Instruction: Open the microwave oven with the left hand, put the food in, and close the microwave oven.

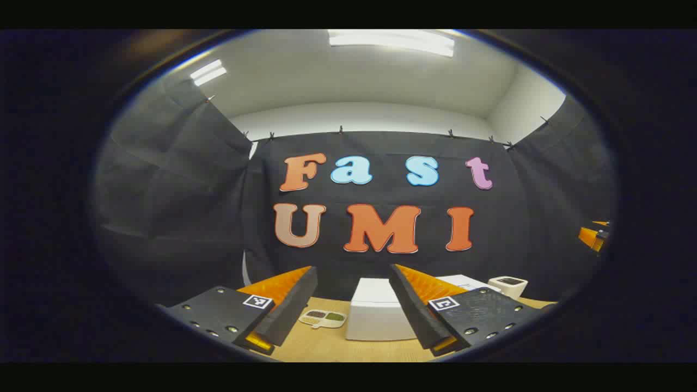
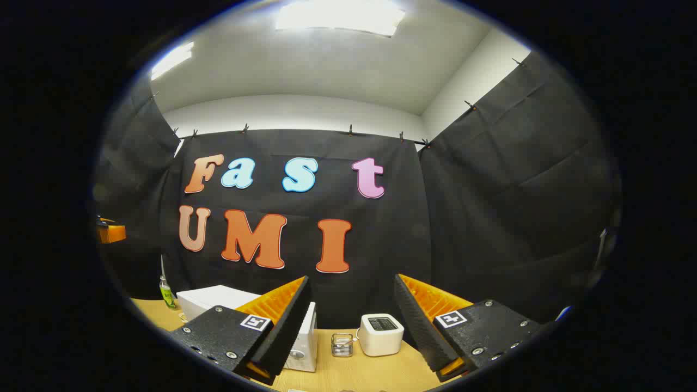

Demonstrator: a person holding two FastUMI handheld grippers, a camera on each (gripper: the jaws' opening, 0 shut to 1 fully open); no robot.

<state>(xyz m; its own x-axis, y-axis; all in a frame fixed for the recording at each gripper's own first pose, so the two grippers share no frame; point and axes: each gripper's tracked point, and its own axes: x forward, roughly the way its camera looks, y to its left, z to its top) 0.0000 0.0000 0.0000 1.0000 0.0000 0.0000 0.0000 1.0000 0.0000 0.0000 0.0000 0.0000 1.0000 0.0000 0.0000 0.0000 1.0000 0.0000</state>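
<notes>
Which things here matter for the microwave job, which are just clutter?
For the job:
microwave
food plate
left gripper, jaws open

Lying about:
small white box
little metal holder
green bottle
right gripper, jaws open

A small white box [image 2: 381, 334], metal holder [image 2: 341, 345] and green bottle [image 2: 165, 292] stand on the wooden table [image 2: 375, 373].

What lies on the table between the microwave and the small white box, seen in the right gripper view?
In the right gripper view, a small metal basket stands on the wooden table between the microwave and the small white box.
</notes>
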